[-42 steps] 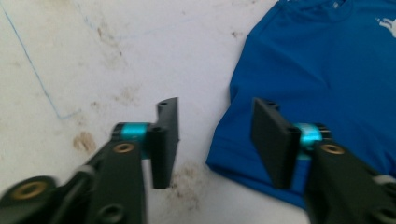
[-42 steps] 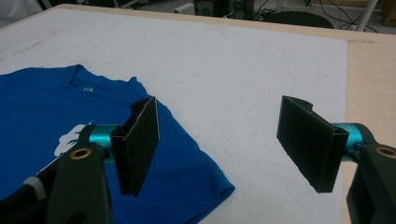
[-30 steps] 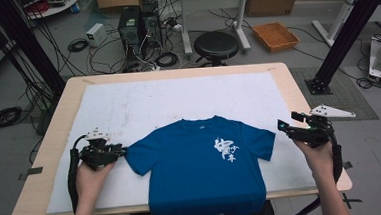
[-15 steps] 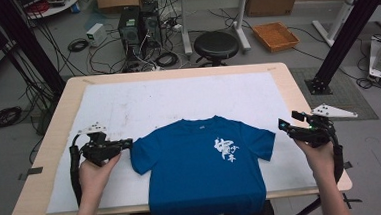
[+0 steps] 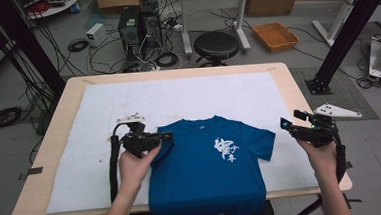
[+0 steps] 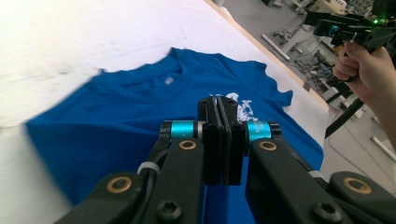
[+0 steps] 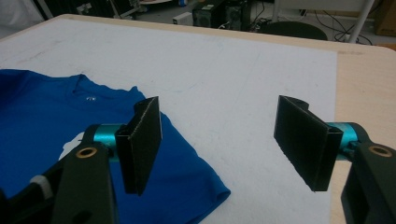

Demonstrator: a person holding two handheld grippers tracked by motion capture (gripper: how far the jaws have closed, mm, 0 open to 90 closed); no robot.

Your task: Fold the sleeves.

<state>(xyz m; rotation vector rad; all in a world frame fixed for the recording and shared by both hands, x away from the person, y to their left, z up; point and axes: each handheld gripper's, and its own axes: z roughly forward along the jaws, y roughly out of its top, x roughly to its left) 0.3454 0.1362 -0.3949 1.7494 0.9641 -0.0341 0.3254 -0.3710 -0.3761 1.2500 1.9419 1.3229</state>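
Note:
A blue T-shirt with a white print lies flat at the near edge of the white mat, its hem hanging over the table front. My left gripper is shut on the shirt's left sleeve, which is lifted and folded in over the chest. In the left gripper view the jaws stand pressed together above the shirt. My right gripper hovers open just right of the right sleeve. Its pads stand wide apart, with nothing between them, above the sleeve tip.
The wooden table borders the mat on all sides. Beyond the far edge the floor holds a black stool, computer towers, loose cables and an orange tray. Black frame posts stand at both back corners.
My left gripper has moved right and slightly up, drawing the left sleeve inward over the shirt. The right gripper has stayed where it was, open.

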